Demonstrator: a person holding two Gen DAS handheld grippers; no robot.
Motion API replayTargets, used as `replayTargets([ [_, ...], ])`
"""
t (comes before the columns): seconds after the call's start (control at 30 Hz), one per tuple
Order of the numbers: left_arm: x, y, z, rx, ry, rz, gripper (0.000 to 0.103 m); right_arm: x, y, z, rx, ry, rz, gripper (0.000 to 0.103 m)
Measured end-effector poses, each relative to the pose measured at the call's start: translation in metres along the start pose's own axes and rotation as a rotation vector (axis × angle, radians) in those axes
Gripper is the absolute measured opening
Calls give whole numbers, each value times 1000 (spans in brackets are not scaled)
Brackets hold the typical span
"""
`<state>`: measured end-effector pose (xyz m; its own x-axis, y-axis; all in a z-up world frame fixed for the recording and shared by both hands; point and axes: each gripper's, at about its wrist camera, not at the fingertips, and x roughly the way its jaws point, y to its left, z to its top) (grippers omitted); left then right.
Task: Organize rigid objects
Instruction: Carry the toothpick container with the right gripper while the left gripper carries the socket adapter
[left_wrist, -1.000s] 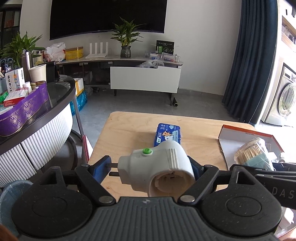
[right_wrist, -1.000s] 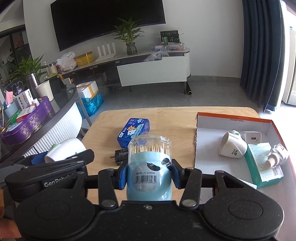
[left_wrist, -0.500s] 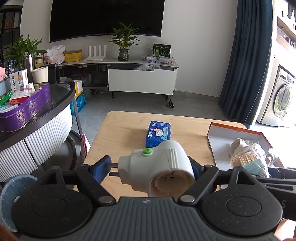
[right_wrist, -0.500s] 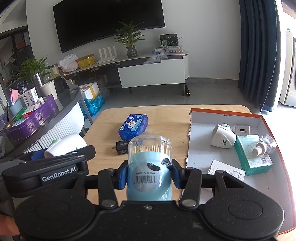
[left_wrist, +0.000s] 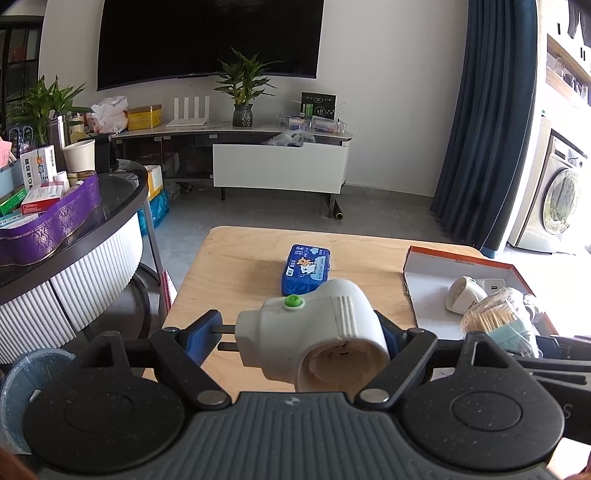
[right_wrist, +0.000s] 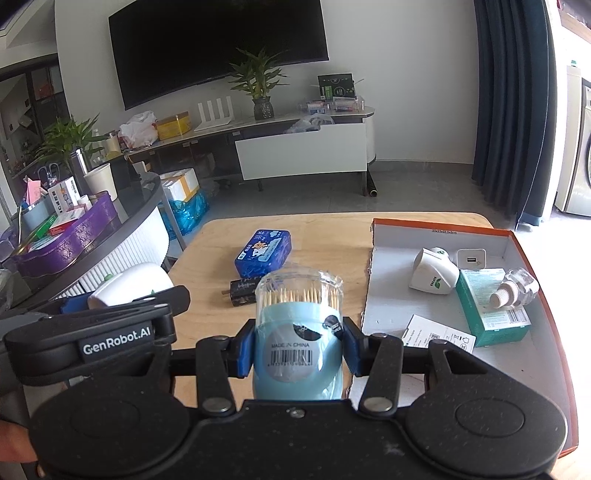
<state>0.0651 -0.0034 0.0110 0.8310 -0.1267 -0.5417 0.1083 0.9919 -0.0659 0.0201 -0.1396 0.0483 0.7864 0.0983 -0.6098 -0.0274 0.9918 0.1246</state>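
I note my left gripper (left_wrist: 299, 338) clamped on a white plug adapter (left_wrist: 314, 339), held above the desk (left_wrist: 236, 273). My right gripper (right_wrist: 297, 349) pinches a toothpick jar (right_wrist: 297, 332) beside the orange-rimmed box (right_wrist: 436, 227). A blue tin (right_wrist: 263, 253) lies on the desk.

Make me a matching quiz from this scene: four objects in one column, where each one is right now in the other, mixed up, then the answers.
Things
1. white plug adapter
2. toothpick jar
3. blue tin
4. green carton

Places
A. lying in the orange-edged box
B. clamped in the right gripper
C. lying on the bare wooden table
D. clamped in the left gripper

Pairs: 1-D, 2-B, 3-C, 4-A
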Motion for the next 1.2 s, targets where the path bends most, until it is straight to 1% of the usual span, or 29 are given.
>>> replayTargets([
  [1.2,-4,-30,-3,55,11,-60,85,-19,-33,0,36,-29,-44,57],
])
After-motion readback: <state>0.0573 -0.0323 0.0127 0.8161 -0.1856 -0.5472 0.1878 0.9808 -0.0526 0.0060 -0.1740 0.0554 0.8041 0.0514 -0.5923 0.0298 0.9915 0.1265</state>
